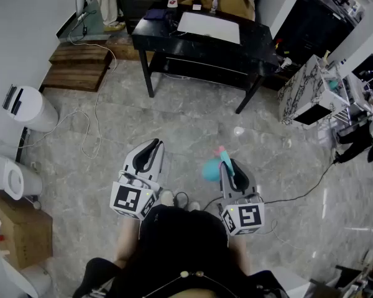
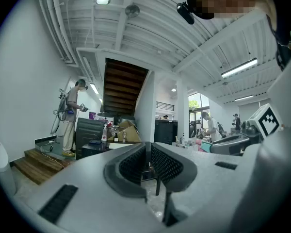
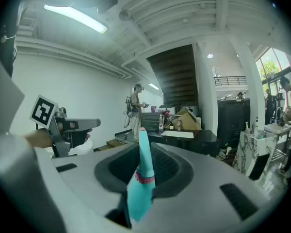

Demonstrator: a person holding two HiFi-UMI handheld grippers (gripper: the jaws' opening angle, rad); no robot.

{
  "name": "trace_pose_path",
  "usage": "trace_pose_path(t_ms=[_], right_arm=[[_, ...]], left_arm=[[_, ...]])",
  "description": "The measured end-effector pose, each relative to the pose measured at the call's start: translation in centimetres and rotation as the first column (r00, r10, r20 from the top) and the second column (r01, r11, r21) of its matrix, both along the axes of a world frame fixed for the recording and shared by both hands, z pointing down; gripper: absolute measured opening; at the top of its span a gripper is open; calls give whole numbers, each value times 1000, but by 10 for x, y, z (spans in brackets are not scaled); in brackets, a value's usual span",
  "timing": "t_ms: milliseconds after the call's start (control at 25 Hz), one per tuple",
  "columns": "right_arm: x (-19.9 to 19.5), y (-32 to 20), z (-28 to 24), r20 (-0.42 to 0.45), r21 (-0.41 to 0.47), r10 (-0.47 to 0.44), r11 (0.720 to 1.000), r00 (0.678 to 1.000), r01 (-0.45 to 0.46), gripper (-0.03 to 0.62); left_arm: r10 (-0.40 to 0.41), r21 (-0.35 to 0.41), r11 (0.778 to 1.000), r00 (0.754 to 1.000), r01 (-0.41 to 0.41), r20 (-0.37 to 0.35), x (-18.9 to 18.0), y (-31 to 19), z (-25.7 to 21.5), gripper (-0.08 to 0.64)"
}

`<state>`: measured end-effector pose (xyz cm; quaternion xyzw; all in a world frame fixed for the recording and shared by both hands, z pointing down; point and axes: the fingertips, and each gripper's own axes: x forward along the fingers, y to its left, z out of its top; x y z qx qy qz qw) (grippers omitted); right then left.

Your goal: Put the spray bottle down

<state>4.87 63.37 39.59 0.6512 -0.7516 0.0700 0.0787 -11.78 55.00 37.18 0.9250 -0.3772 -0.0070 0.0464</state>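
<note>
A teal spray bottle [image 1: 211,169] with a pink tip hangs above the grey stone floor, held in my right gripper [image 1: 232,168]. In the right gripper view the bottle [image 3: 140,184] stands upright between the dark pads, and the right gripper [image 3: 146,166] is shut on it. My left gripper [image 1: 150,148] is beside it at about the same height, apart from the bottle. In the left gripper view the left gripper [image 2: 148,162] has its ribbed pads nearly together with nothing between them. Both grippers point forward toward a black table [image 1: 259,42].
The black table carries a white sheet [image 1: 209,27], cardboard boxes and small bottles. Wooden steps [image 1: 78,66] and white cylinders [image 1: 28,108] are at the left, and a marble-patterned cabinet [image 1: 304,92] is at the right. Cables [image 1: 87,126] trail on the floor. People stand far off.
</note>
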Motion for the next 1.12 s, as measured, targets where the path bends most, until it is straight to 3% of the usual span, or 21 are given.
trace_pose_path(t_ms=[400, 1120], right_arm=[[-4, -8, 3, 18, 2, 22, 1000, 1000, -22, 78], [-43, -56, 8, 64, 16, -29, 999, 998, 28, 78]], left_arm=[[7, -5, 1000, 1000, -7, 4, -6, -9, 5, 36], [-3, -36, 999, 1000, 3, 11, -38, -41, 24, 36]])
